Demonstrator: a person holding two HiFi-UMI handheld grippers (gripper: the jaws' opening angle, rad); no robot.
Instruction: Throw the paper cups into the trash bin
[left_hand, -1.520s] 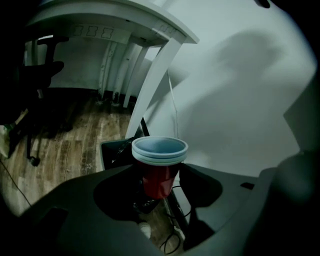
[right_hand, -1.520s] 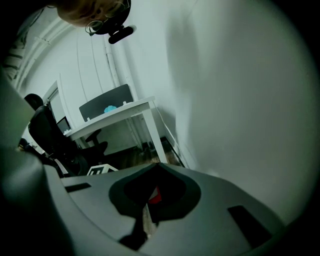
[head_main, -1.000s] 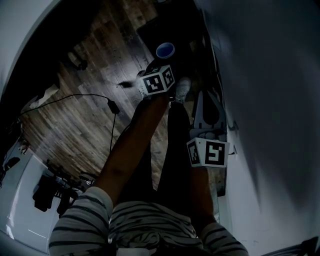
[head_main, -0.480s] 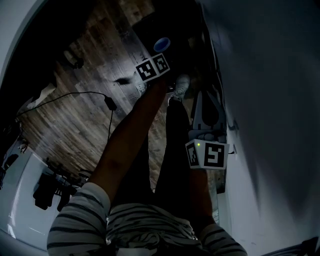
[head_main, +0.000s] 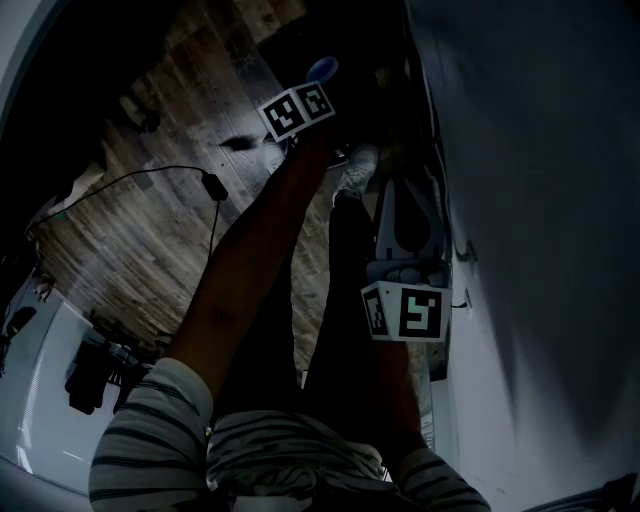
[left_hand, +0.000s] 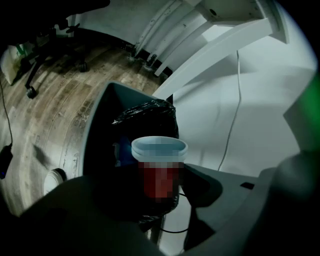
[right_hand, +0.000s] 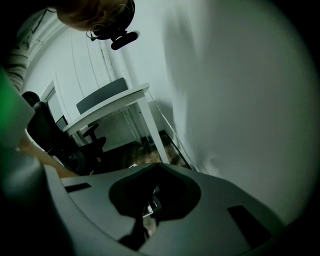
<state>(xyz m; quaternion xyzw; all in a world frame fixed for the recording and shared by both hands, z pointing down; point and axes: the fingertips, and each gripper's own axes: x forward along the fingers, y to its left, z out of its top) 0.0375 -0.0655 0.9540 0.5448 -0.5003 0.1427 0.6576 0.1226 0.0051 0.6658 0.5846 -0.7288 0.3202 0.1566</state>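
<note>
A paper cup (left_hand: 159, 172) with a red body and a pale rim stands upright between the jaws of my left gripper (left_hand: 160, 187), which is shut on it. Just beyond the cup is the trash bin (left_hand: 146, 116), lined with a black bag and open at the top. In the head view my left arm is stretched forward, and the left gripper (head_main: 308, 92) holds the cup (head_main: 322, 69) over the dark bin area. My right gripper (head_main: 402, 240) hangs by the white wall, near my right leg. Its jaws are together with nothing in them (right_hand: 150, 205).
The floor (head_main: 170, 210) is wood, with a black cable (head_main: 205, 185) across it on the left. A white wall (head_main: 540, 200) fills the right side. A white table (right_hand: 112, 107) and office chairs (right_hand: 47, 135) stand behind. A grey panel (left_hand: 97, 125) sits beside the bin.
My left arm has reached further forward, carrying the cup closer to the bin. The right gripper has drifted slightly down and to the left.
</note>
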